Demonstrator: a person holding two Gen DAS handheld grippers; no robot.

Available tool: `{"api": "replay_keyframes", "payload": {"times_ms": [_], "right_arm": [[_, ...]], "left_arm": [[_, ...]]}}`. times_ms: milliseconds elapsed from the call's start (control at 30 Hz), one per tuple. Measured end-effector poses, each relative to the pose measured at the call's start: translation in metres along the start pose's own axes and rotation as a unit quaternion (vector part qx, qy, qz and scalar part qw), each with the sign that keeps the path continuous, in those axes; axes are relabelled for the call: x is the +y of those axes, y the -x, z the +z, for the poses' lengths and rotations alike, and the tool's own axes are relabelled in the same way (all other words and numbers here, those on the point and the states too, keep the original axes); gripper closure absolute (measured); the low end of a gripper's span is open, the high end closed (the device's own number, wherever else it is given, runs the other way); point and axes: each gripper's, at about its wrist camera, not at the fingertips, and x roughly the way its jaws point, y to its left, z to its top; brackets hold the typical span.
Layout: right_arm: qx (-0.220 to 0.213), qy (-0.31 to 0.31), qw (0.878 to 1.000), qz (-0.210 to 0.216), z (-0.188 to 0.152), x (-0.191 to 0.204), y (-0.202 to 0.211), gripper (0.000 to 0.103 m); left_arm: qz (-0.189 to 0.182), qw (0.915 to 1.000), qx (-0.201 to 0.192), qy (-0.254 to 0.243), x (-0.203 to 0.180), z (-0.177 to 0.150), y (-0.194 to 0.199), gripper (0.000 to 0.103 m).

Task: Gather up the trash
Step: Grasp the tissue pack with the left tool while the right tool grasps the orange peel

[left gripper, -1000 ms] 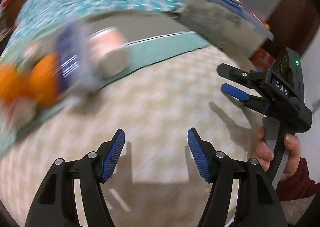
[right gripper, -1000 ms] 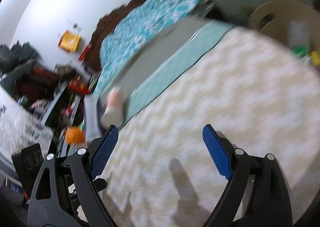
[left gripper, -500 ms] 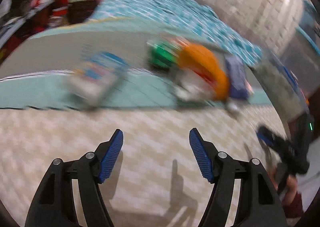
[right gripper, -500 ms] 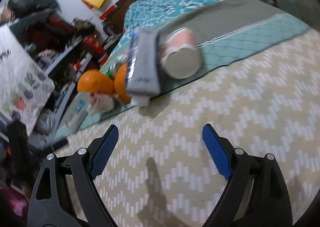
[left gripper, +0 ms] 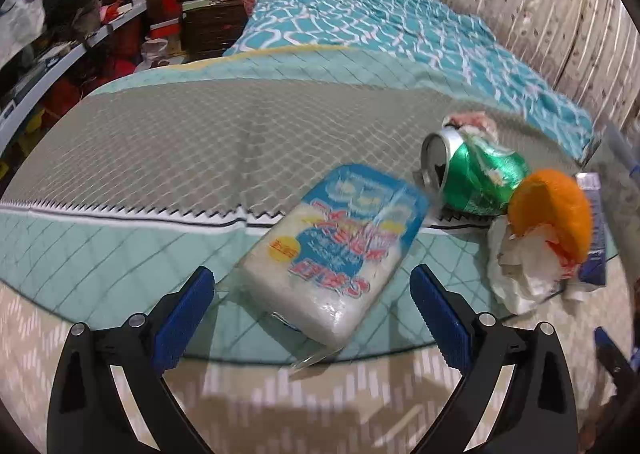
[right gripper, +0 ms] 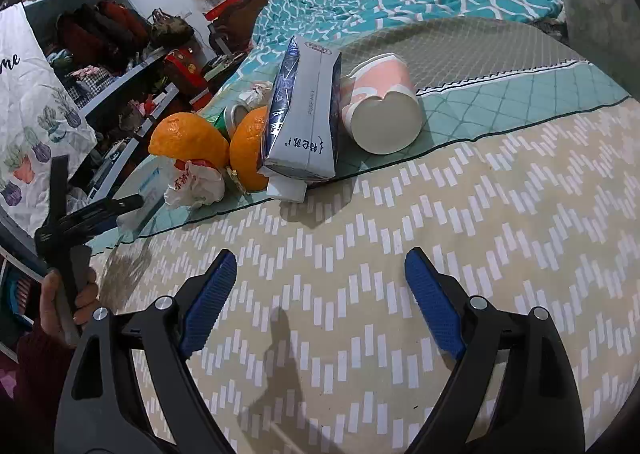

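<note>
A green crushed can (left gripper: 478, 177) and orange peel (left gripper: 554, 213) are seen beside a blue-and-white packet (left gripper: 340, 250). A pink-and-white paper cup (right gripper: 382, 105) and blue-grey carton (right gripper: 306, 109) are shown on teal quilting (right gripper: 520, 93), cream zigzag bedding (right gripper: 400, 234) below.

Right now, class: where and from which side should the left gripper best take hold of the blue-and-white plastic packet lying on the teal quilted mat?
Grip the blue-and-white plastic packet across its narrow width, near the closer end. It lies flat, its long axis running diagonally away, directly ahead of the open left gripper. Probably come straight forward and down, twisting slightly to square the fingers with its long sides.
</note>
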Motion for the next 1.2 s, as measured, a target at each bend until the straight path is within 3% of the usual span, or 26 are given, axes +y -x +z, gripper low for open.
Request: {"api": "replay_keyframes", "payload": {"times_ms": [100, 167, 333, 400, 467, 500, 533, 567, 667, 767, 900, 1033, 1133, 1200], "right_arm": [[-0.028, 0.022, 0.999, 0.022, 0.003, 0.016, 0.010, 0.017], [-0.042, 0.085, 0.995, 0.032, 0.015, 0.050, 0.010, 0.017], [-0.033, 0.180, 0.982, 0.049, 0.058, 0.120, -0.023, 0.017], [-0.015, 0.185, 0.982, 0.036, 0.081, 0.137, -0.055, 0.017], [0.010, 0.179, 0.984, 0.022, 0.094, 0.142, -0.079, 0.018], [0.034, 0.181, 0.983, 0.018, 0.099, 0.144, -0.096, 0.023], [0.048, 0.180, 0.982, 0.016, 0.099, 0.143, -0.103, 0.040], [0.054, 0.170, 0.984, 0.010, 0.097, 0.140, -0.104, 0.048], [0.046, 0.137, 0.988, 0.056, 0.081, 0.127, -0.079, 0.060], [-0.011, 0.159, 0.986, 0.054, 0.042, 0.116, -0.030, 0.061], [-0.067, 0.144, 0.987, 0.016, -0.013, 0.081, 0.021, 0.061], [-0.036, 0.020, 0.998, 0.040, -0.025, 0.030, 0.024, 0.060], [-0.033, -0.049, 0.996, 0.059, -0.024, 0.006, 0.030, 0.052], [-0.049, -0.063, 0.996, 0.045, -0.023, 0.000, 0.036, 0.033]], "left_arm": [[0.007, 0.9998, 0.021, -0.001, -0.003, -0.003, -0.015, 0.009], [0.005, 0.9999, 0.012, -0.004, -0.005, -0.003, -0.013, 0.009], [-0.003, 1.0000, 0.002, 0.004, -0.002, -0.007, -0.009, 0.010], [-0.003, 1.0000, -0.007, 0.003, -0.002, -0.008, -0.006, 0.017], [-0.009, 0.9999, -0.006, -0.006, -0.006, -0.007, -0.007, 0.033], [-0.012, 0.9998, -0.008, -0.010, -0.008, -0.008, -0.007, 0.037], [-0.015, 0.9997, -0.011, -0.017, -0.010, -0.009, -0.005, 0.041], [-0.014, 0.9996, -0.013, -0.021, -0.012, -0.010, -0.002, 0.042], [-0.035, 0.9992, -0.009, -0.015, -0.010, -0.025, 0.008, 0.043], [-0.078, 0.9968, -0.011, -0.016, -0.011, -0.053, 0.029, 0.043], [-0.090, 0.9956, -0.016, -0.019, -0.012, -0.095, 0.057, 0.043], [-0.087, 0.9959, -0.014, -0.022, -0.020, -0.122, 0.075, 0.042], [-0.097, 0.9946, -0.008, -0.036, -0.036, -0.133, 0.082, 0.041], [-0.098, 0.9941, -0.005, -0.046, -0.047, -0.136, 0.084, 0.038]]}}
